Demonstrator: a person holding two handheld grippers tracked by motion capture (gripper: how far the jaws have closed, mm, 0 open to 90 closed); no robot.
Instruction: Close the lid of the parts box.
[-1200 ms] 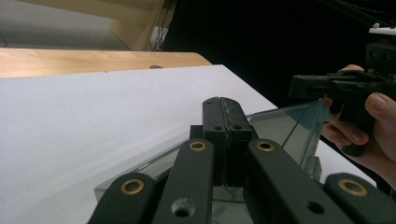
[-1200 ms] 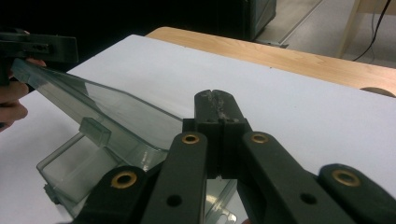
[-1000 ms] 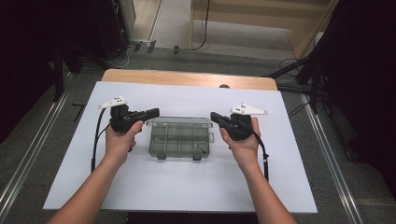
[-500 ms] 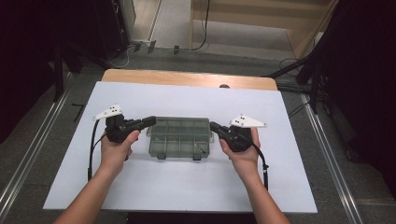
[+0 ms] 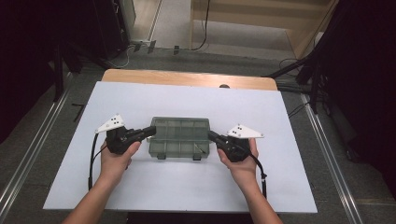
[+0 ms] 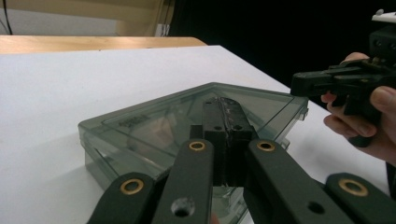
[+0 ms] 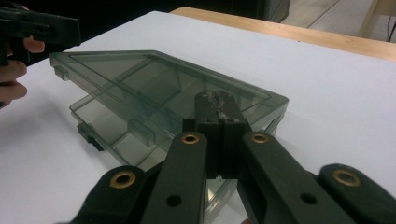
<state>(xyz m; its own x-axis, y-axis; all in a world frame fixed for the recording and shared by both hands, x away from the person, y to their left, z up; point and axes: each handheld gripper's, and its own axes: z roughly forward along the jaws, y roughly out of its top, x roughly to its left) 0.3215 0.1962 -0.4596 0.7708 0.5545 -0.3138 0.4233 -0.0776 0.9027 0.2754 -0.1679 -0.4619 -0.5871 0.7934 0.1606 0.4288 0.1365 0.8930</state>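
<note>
A smoky clear compartment box (image 5: 180, 135) lies in the middle of the white table. Its lid (image 7: 140, 79) is tilted up at the front, and the two latches hang free above the tray. My left gripper (image 5: 150, 130) is shut, its tips against the lid's left end (image 6: 154, 121). At the lid's right end my right gripper (image 5: 211, 135) is shut too. In the left gripper view the closed jaw tips (image 6: 227, 121) rest over the lid, with the right gripper (image 6: 336, 81) beyond. The right gripper view has its own tips (image 7: 219, 109) at the lid's corner and the left gripper (image 7: 42, 28) across the box.
The white table top (image 5: 187, 186) has bare room all round the box. A wooden edge (image 5: 187, 78) runs along its far side. Metal rails (image 5: 28, 149) flank the table on the floor, and cables lie on the floor beyond it.
Both grippers have come nearer to me and closed in on the box's two ends. The lid, flat a second ago, now stands lifted at the front.
</note>
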